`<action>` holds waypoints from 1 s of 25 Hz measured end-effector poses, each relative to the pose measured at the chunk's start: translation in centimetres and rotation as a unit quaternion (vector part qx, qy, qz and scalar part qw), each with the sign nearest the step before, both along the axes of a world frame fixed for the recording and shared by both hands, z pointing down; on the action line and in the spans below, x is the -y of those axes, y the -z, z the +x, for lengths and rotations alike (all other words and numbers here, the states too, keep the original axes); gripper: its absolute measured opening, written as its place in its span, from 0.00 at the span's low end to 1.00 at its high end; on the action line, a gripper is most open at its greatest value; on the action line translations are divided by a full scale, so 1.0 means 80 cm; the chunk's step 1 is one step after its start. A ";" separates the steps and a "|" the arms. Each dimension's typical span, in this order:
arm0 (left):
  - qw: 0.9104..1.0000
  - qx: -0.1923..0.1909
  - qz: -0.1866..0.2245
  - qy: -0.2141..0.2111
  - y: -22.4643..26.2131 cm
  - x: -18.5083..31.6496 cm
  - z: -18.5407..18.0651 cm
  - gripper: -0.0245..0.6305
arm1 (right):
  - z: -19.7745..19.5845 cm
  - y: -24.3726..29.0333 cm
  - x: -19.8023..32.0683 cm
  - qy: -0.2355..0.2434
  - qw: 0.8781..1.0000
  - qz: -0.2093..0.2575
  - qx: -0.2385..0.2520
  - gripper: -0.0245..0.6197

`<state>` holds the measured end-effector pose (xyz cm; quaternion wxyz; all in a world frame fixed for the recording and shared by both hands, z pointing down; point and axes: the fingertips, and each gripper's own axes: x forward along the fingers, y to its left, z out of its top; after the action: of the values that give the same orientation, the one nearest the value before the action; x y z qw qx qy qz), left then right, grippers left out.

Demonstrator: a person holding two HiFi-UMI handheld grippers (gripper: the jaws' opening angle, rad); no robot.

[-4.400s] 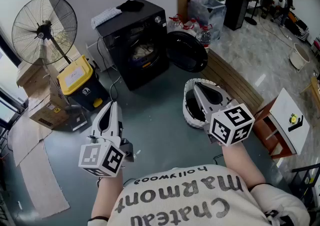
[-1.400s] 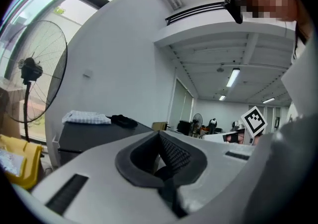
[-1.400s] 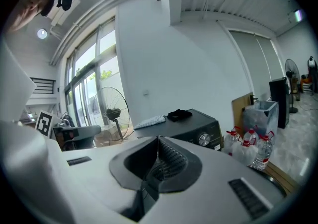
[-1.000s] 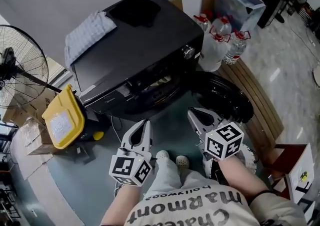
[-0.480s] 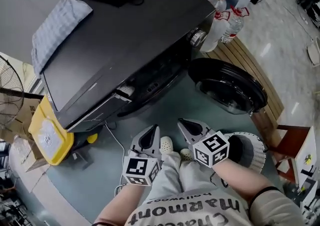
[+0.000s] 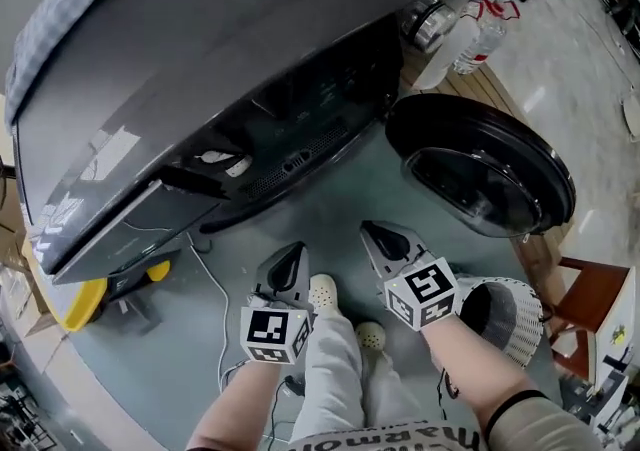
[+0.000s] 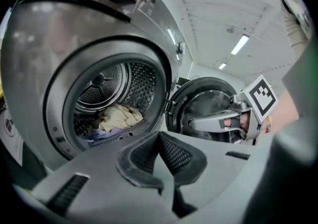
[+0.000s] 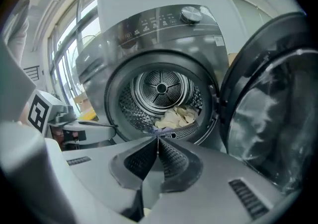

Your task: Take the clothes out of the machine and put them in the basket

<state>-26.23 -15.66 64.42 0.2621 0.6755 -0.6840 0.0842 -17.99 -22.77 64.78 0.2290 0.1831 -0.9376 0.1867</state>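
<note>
Sinking lower and nearer the machine (image 6: 250, 59) than a second ago. Keeping left gripper (image 6: 290, 257) and right gripper (image 6: 378, 235) pressed together, empty. Approaching clothes (image 8: 179, 116) lying on the drum (image 8: 161, 89) floor, near its front rim. Next, probably needing to spread jaws and reach inside.

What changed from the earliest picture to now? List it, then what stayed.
The person walked up to the machine and crouched; the left gripper and right gripper sank to face its open drum. Nothing was gripped or released. Unchanged: both jaws shut and empty, door open, clothes in the drum, basket in place.
</note>
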 end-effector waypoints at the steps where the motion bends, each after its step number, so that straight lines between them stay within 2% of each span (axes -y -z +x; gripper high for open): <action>1: 1.000 -0.005 0.002 0.004 -0.017 0.003 0.002 0.05 | 0.000 -0.017 0.001 0.003 1.000 0.004 -0.001 0.09; 5: 0.998 -0.053 0.032 0.014 -0.067 0.025 0.002 0.05 | -0.017 -0.076 0.012 0.035 0.999 0.027 0.004 0.09; 10: 0.996 -0.047 0.081 -0.015 -0.100 0.068 -0.015 0.05 | -0.061 -0.126 0.050 0.051 0.997 0.062 0.021 0.09; 12: 0.993 -0.051 0.099 -0.026 -0.101 0.078 -0.019 0.11 | -0.076 -0.132 0.063 0.053 0.995 0.074 0.029 0.11; 13: 0.992 -0.053 0.109 -0.028 -0.100 0.082 -0.022 0.16 | -0.083 -0.134 0.070 0.055 0.994 0.083 0.032 0.14; 14: 0.991 -0.052 0.117 -0.029 -0.098 0.086 -0.025 0.19 | -0.090 -0.135 0.078 0.057 0.993 0.092 0.035 0.21; 17: 0.990 -0.028 0.138 -0.026 -0.094 0.096 -0.037 0.22 | -0.114 -0.134 0.105 0.056 0.991 0.117 0.041 0.25; 20: 0.988 0.005 0.152 -0.011 -0.094 0.106 -0.052 0.31 | -0.140 -0.131 0.136 0.052 0.987 0.145 0.041 0.28; 25: 0.987 0.029 0.160 0.012 -0.092 0.100 -0.071 0.34 | -0.184 -0.147 0.168 0.046 0.987 0.151 0.013 0.30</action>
<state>-31.92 -23.68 71.81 0.1318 0.6980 -0.7038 -0.0096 -32.71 -36.22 76.53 0.1953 0.1693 -0.9654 0.0349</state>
